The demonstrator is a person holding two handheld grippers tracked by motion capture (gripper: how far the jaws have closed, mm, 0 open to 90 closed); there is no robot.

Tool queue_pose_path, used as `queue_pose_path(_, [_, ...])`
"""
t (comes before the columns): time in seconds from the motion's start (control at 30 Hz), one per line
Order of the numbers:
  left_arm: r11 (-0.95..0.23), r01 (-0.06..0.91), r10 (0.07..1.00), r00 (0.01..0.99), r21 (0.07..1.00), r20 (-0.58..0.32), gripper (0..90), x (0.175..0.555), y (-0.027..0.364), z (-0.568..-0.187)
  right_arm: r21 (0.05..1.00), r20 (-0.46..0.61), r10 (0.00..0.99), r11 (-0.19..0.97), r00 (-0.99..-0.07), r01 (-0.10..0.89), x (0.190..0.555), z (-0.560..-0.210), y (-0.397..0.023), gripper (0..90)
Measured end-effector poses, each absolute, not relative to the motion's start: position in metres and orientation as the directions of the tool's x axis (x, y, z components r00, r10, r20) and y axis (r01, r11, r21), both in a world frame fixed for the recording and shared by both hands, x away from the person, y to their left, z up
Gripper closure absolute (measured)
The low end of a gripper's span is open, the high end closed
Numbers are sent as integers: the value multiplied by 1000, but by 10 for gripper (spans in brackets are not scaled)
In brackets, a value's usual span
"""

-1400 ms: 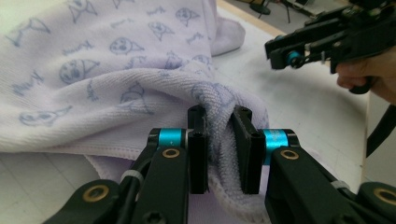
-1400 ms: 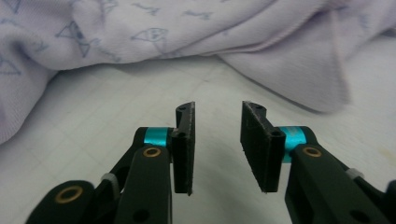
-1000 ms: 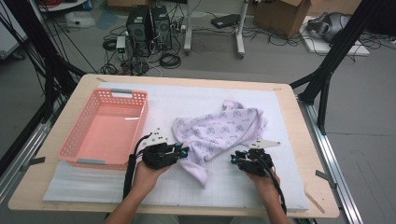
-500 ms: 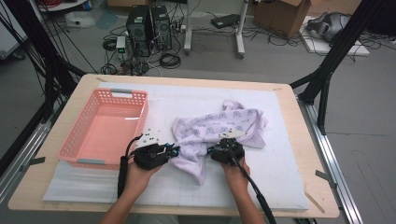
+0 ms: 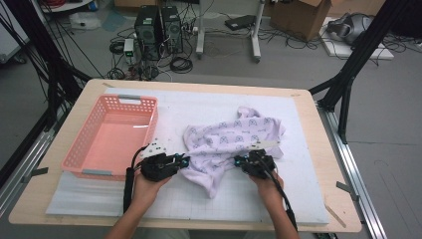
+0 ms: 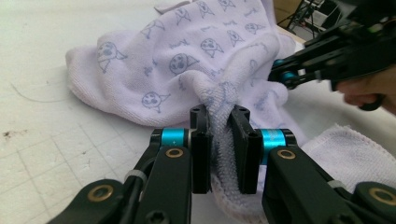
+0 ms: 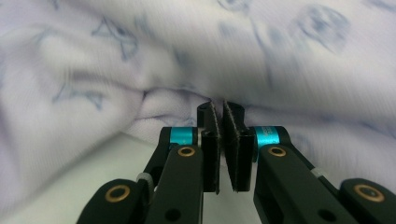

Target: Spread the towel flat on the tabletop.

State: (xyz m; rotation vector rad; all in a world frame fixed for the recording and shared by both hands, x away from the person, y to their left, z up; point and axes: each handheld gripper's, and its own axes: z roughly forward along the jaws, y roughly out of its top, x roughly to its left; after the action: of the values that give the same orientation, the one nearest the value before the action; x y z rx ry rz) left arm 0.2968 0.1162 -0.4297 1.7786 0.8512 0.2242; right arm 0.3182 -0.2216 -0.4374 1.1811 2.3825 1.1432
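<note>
Left hand-held gripper (image 6: 219, 140) clamped tight on a bunched fold of the printed towel (image 5: 229, 142), terry edge squeezed between the pads. Right hand-held gripper (image 7: 223, 140) has just been closing; its jaws now stand nearly together at the cloth's lower edge, and whether a thin layer is pinched at the tips I cannot tell, since that view is blurred. Towel lies crumpled on the white mat (image 5: 298, 199) of the desk (image 5: 323, 149), spread between the two grippers and away beyond them, one corner trailing back toward the person. Pink basket (image 5: 84, 157) sits just outside the left hand-held gripper, nothing in it. Judgement: early stage. One grip is secured and the second is being taken; lifting, straightening, folding or moving the towel to the basket are all still to do. View differences: the high view gives the whole layout, both hands, the basket and the towel's outline, but hides the pad contact. The left gripper view shows the fold actually gripped, and the other hand's gripper (image 6: 327, 51) reaching in from beyond the cloth. The right gripper view shows the narrow gap between its pads.
</note>
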Motion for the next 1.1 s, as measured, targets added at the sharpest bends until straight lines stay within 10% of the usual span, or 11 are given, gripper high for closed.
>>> queue_pose_path(0.57, [-237, 418, 530, 812, 877, -244, 796, 280, 70, -435, 778, 97, 846, 265, -525, 570, 262, -404, -330, 855])
queue_pose_path(1.1, [-225, 482, 725, 664, 847, -185, 778, 297, 106, -448, 779, 77, 798, 326, -598, 535, 326, -419, -245, 763])
